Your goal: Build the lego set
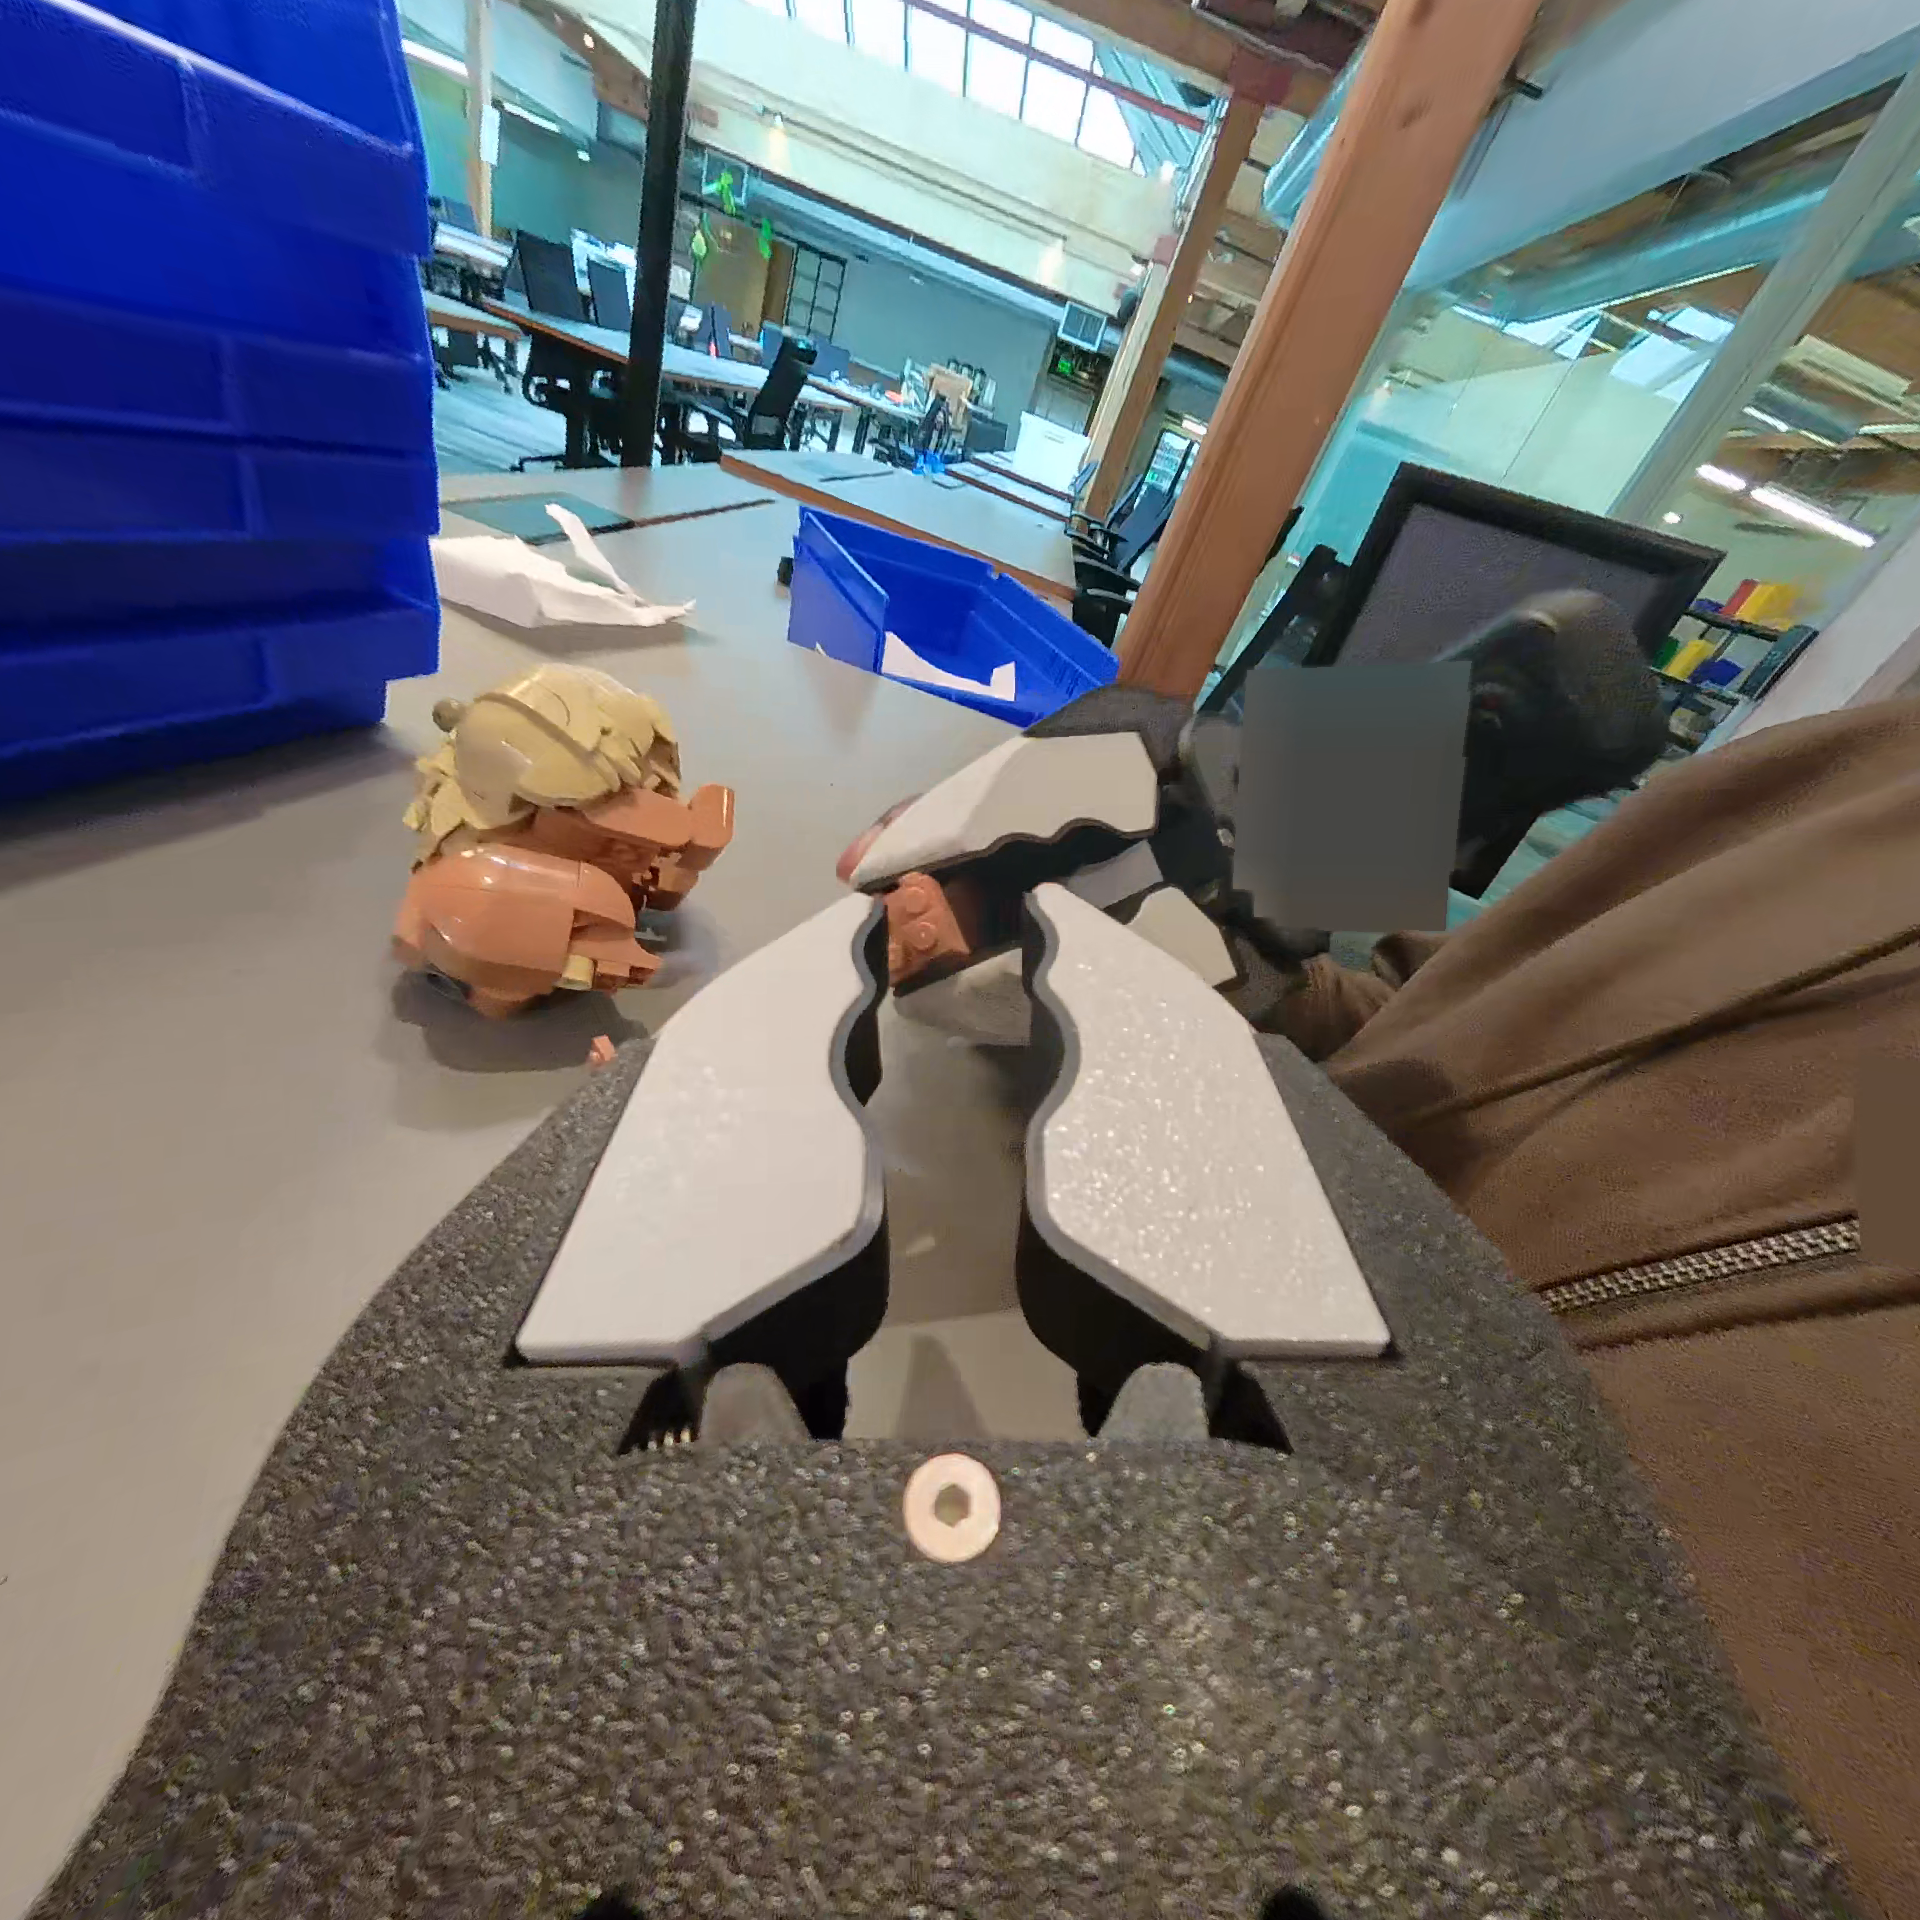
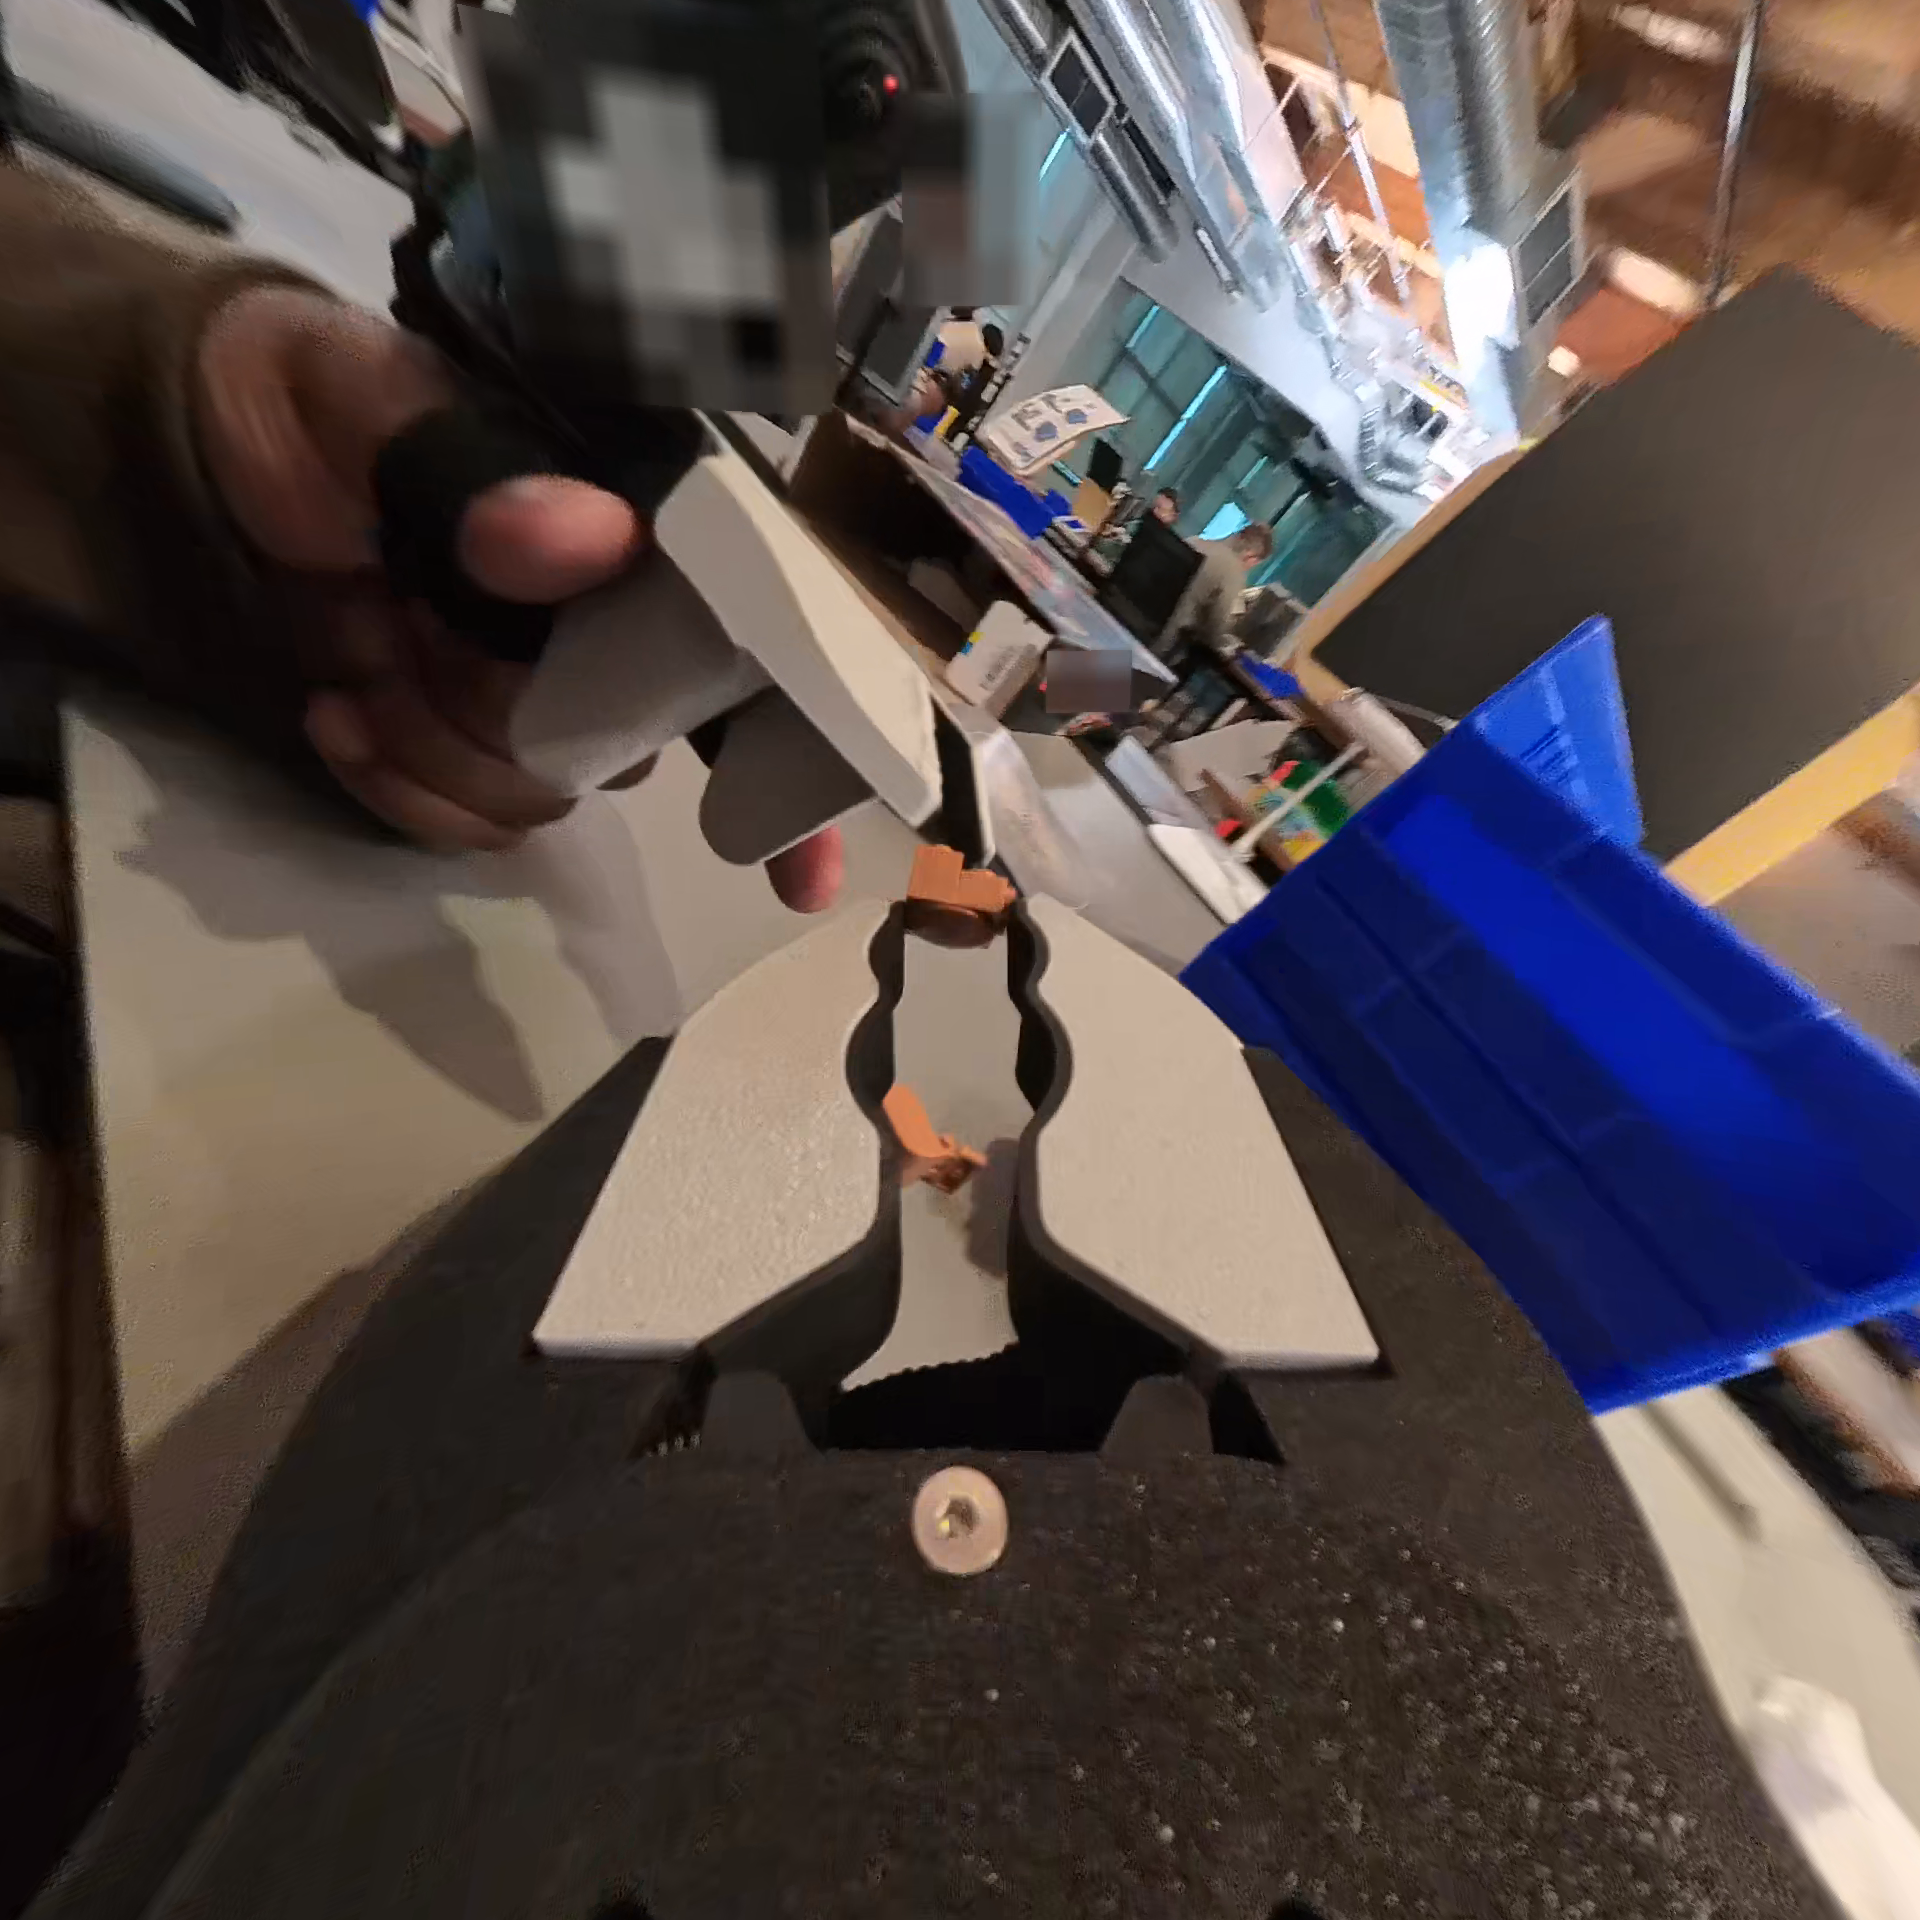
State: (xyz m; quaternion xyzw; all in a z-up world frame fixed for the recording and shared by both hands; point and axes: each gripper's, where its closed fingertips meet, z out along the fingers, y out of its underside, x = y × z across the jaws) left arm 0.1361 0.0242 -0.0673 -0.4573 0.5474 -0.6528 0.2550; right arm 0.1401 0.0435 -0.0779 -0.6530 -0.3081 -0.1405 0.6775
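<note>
A tan-haired brown lego figure (image 1: pixel 540 842) lies on its side on the grey table (image 1: pixel 208 1091). My left gripper (image 1: pixel 954 914) is closed to a narrow gap around a small brown lego piece (image 1: pixel 930 935), held above the table. My right gripper (image 2: pixel 958 914) grips the same brown piece (image 2: pixel 956 894) at its tips. The two grippers meet tip to tip: a right finger (image 1: pixel 1018 800) reaches in from the right, and a left finger (image 2: pixel 810 644) reaches in from the upper left. A small loose brown piece (image 2: pixel 930 1143) lies on the table below.
A stack of blue bins (image 1: pixel 208 364) stands at the left, close to the figure; it also shows in the right wrist view (image 2: pixel 1558 1039). An open blue bin (image 1: pixel 935 623) and crumpled white paper (image 1: pixel 551 592) lie farther back. A tiny brown piece (image 1: pixel 597 1049) lies beside the figure. A brown sleeve (image 1: pixel 1662 1039) fills the right. Left and right tips are no more than a few centimetres apart.
</note>
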